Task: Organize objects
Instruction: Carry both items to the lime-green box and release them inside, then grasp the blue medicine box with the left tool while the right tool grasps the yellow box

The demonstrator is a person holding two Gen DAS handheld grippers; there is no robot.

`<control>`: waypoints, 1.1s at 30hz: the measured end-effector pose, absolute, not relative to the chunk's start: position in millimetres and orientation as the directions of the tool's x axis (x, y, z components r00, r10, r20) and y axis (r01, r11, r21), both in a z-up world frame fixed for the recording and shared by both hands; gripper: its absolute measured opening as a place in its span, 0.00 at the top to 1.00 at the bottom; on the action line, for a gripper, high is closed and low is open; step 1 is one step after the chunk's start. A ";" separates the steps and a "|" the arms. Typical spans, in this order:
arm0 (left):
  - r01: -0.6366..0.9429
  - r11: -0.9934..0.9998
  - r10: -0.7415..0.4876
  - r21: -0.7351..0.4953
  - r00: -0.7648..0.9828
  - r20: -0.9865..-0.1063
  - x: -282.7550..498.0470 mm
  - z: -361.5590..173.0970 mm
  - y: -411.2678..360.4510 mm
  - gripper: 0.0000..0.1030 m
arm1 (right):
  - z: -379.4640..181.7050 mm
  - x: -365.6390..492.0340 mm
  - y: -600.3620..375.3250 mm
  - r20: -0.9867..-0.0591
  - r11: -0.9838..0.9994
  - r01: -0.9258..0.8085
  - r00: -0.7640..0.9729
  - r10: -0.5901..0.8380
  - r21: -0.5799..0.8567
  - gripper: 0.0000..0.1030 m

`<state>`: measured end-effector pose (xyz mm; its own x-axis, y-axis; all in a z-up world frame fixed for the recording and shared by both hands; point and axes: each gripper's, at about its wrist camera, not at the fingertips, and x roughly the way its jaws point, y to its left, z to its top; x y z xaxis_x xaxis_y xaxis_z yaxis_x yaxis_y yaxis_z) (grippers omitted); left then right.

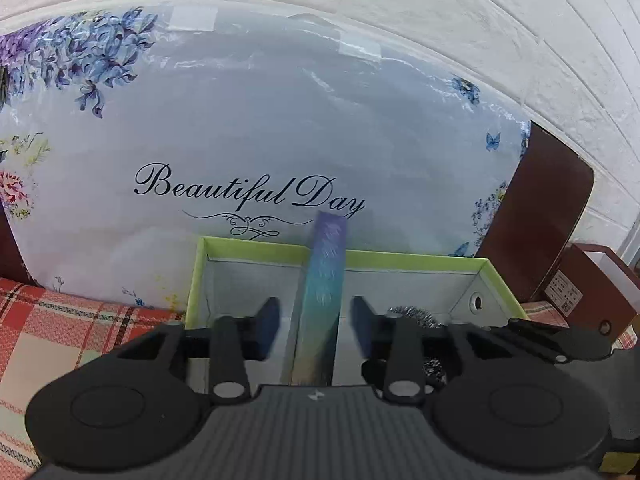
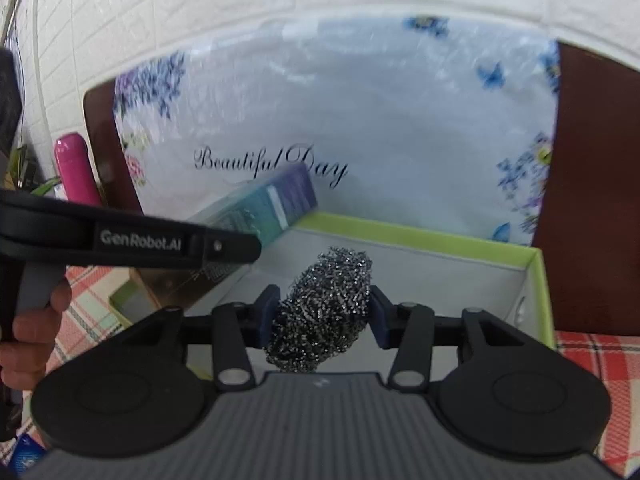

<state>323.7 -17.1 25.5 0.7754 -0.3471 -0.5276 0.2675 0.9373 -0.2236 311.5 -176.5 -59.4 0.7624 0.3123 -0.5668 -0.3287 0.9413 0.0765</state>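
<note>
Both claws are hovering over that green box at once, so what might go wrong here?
The long gradient box lies tilted between the open left claw, one end over the green box's rim; it may tip out. The right claw, squeezing the steel scrubber, works close beside it and might bump it.
</note>
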 end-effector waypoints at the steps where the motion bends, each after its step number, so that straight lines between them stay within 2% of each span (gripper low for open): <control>1: 0.250 0.944 -0.329 -0.217 0.785 -0.525 323.2 24.4 -15.9 0.20 | -63.6 313.2 -174.0 -0.579 0.938 -0.338 0.752 0.314 0.070 0.34; 3: 0.246 0.946 -0.321 -0.210 0.795 -0.514 318.1 25.7 -10.4 0.20 | -68.0 311.1 -172.3 -0.583 0.941 -0.335 0.757 0.296 0.042 0.16; 8: 0.229 0.942 -0.322 -0.245 0.817 -0.479 289.3 48.9 7.0 0.20 | -38.8 283.0 -194.4 -0.512 0.962 -0.270 0.822 0.251 0.038 0.01; 11: 0.224 0.947 -0.309 -0.231 0.833 -0.460 257.8 67.1 9.6 0.19 | -11.2 254.6 -213.7 -0.442 0.973 -0.217 0.868 0.227 0.074 0.00; 15: 0.213 0.958 -0.281 -0.191 0.833 -0.477 211.4 77.0 4.1 0.19 | 14.1 206.4 -234.7 -0.372 0.970 -0.196 0.898 0.235 0.141 0.00; 22: 0.212 0.960 -0.276 -0.183 0.823 -0.497 138.8 60.2 2.8 0.19 | 24.1 121.4 -250.9 -0.295 0.973 -0.180 0.931 0.215 0.142 0.00; 26: 0.183 0.968 -0.247 -0.171 0.806 -0.538 106.6 40.7 3.1 0.19 | 14.3 81.7 -256.2 -0.305 0.975 -0.154 0.932 0.197 0.159 0.00; 33: 0.122 0.984 -0.176 -0.131 0.780 -0.601 67.4 10.7 11.9 0.19 | -15.6 34.1 -246.4 -0.382 0.982 -0.138 0.907 0.178 0.132 0.00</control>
